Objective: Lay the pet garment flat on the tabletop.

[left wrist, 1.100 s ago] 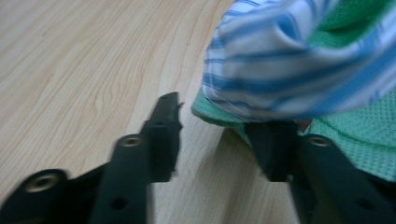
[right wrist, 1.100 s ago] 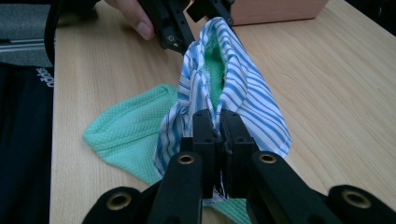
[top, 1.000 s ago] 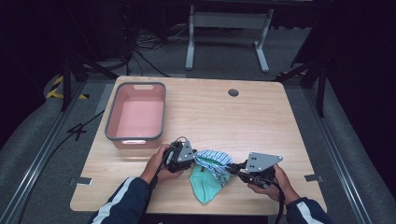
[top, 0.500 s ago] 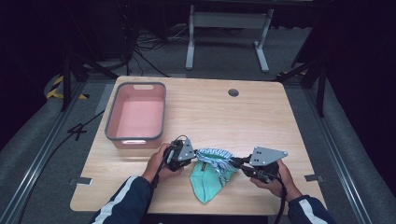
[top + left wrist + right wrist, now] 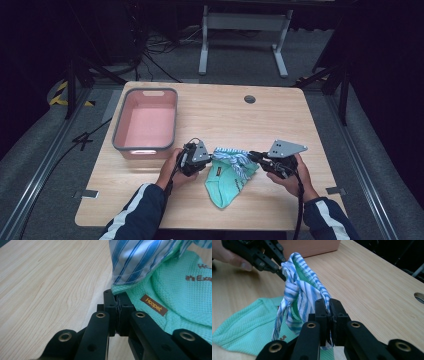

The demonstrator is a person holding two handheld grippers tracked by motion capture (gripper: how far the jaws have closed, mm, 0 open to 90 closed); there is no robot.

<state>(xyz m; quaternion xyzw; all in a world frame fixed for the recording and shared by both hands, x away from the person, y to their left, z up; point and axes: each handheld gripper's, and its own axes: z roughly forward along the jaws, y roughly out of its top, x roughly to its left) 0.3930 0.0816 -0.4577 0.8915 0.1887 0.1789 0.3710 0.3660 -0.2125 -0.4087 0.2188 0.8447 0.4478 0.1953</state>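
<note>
With both grippers clamped on the garment (image 5: 231,174), left gripper (image 5: 206,161) on its left edge, right gripper (image 5: 254,155) on its right, the striped edge is stretched left-right between them.

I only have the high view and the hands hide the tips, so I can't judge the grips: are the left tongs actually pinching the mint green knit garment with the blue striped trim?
Observer: Yes. In the left gripper view the left tongs are shut on the edge of the mint green knit garment, right under its blue and white striped fabric.
Operator: And the right tongs?
Observer: The right tongs are shut on the striped fabric itself, which stands lifted off the wooden table.
Operator: Any label on the garment?
Observer: A small brown tag reading Hoopet sits on the knit close beside the left tongs.
</note>
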